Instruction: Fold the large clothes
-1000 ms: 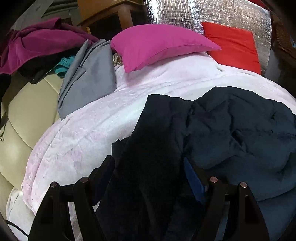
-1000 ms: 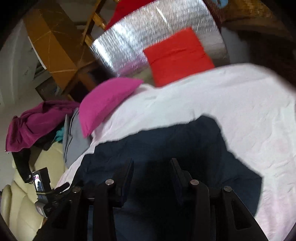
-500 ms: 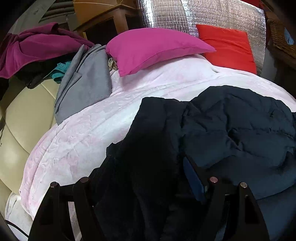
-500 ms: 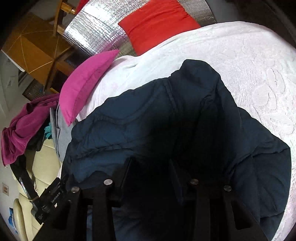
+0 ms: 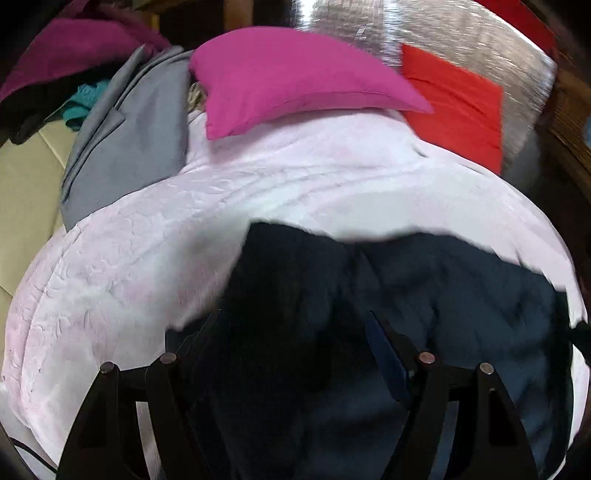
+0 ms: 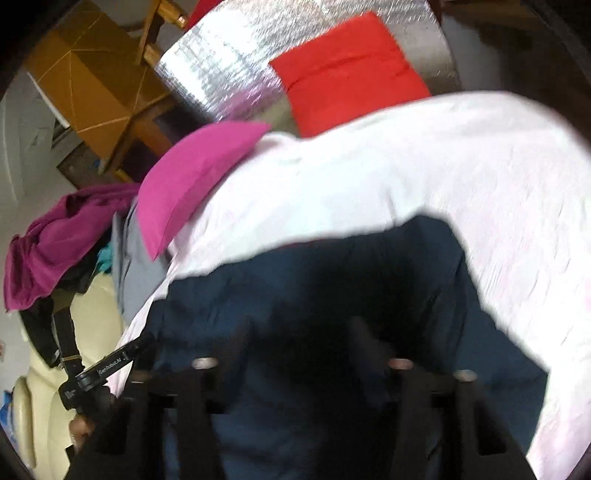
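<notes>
A dark navy quilted jacket [image 5: 461, 295] lies rumpled on the pale pink bedspread [image 5: 295, 184]. My left gripper [image 5: 295, 332] has its jaws wide and filled by a thick bunch of the jacket, which it holds at the near edge. In the right wrist view the jacket [image 6: 332, 266] spreads over the bedspread [image 6: 406, 166]. My right gripper [image 6: 301, 332] has dark jacket fabric between its jaws, and they are closing on it. The left gripper's body [image 6: 99, 373] shows at the lower left of the right wrist view, with a hand under it.
A pink pillow [image 5: 288, 74] and a red pillow [image 5: 454, 107] lean at the head of the bed against a silver foil panel [image 5: 406, 29]. A grey garment [image 5: 133, 147] and a magenta one [image 5: 66, 48] lie heaped on a cream sofa [image 5: 26, 184] to the left.
Both grippers moved with the jacket. Its far edge has drawn nearer and more bedspread shows beyond it. In the right wrist view the lifted fabric has dropped lower. Both views are now blurred.
</notes>
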`<state>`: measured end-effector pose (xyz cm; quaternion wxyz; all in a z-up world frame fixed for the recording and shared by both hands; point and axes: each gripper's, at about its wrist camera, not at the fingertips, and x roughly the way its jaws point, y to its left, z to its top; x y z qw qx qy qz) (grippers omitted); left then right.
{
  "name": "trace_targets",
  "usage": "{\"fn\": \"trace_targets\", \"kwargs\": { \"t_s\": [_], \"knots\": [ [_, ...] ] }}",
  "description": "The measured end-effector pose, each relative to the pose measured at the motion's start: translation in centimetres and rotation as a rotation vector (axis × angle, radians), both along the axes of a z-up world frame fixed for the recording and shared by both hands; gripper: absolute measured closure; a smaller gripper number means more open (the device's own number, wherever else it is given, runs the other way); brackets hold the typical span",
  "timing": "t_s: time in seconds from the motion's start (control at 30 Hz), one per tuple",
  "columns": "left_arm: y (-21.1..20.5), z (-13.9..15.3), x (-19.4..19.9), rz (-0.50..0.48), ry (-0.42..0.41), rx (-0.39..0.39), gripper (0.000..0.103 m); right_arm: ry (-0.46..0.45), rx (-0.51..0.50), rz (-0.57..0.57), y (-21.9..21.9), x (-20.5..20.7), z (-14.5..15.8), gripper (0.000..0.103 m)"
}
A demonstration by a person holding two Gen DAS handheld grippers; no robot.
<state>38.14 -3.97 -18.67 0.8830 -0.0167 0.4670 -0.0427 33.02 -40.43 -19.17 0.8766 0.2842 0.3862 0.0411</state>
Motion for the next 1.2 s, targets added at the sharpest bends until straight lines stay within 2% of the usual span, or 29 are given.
{"fn": "trace_targets", "kwargs": {
  "t_s": [0.2, 0.23, 0.3, 0.4, 0.47, 0.53, 0.67, 0.77, 0.83, 0.93, 1.0, 1.1, 1.2],
  "knots": [
    [0.0, -2.9, 5.1, 0.030, 0.091, 0.003, 0.026, 0.098, 0.034, -0.073, -2.7, 4.1, -3.1, 0.071],
    [0.1, -3.7, 5.5, 0.030, 0.119, -0.011, 0.026, 0.115, 0.043, -0.083, -3.0, 4.6, -3.8, 0.073],
    [-0.1, -4.7, 5.8, 0.028, 0.121, 0.005, 0.019, 0.141, 0.084, -0.102, -3.9, 5.7, -5.2, 0.075],
    [0.2, -5.0, 5.9, 0.039, 0.136, -0.013, 0.019, 0.141, 0.102, -0.109, -4.3, 5.8, -5.2, 0.075],
    [0.4, -4.2, 5.5, 0.065, 0.118, 0.006, 0.019, 0.122, 0.060, -0.115, -3.9, 5.2, -4.1, 0.075],
    [-0.2, -2.6, 4.6, 0.078, 0.062, 0.048, 0.020, 0.081, 0.027, -0.117, -3.3, 4.4, -2.6, 0.071],
    [-3.0, 1.3, 2.1, -0.007, -0.076, 0.028, 0.020, -0.057, -0.008, -0.024, -0.1, 3.1, 1.3, 0.071],
    [-6.2, 2.1, 0.8, -0.094, -0.111, 0.038, 0.020, -0.068, 0.017, 0.067, 2.5, 3.7, 1.3, 0.071],
    [-8.3, 0.8, 0.9, -0.127, -0.074, 0.057, 0.020, -0.025, 0.018, 0.097, 4.1, 4.9, -0.2, 0.071],
    [-9.8, -1.5, 1.7, -0.116, 0.004, 0.082, 0.020, 0.074, 0.033, 0.099, 5.0, 6.4, -3.3, 0.070],
    [-9.6, -1.9, 2.2, -0.100, 0.034, 0.060, 0.019, 0.097, 0.094, 0.087, 4.4, 7.0, -4.6, 0.071],
    [-9.0, -2.9, 2.8, -0.075, 0.077, 0.035, 0.013, 0.096, 0.156, 0.082, 3.5, 7.0, -4.7, 0.071],
    [-8.8, -2.4, 2.1, -0.066, 0.089, 0.003, 0.013, 0.076, 0.126, 0.074, 3.5, 5.9, -3.4, 0.071]
  ]
}}
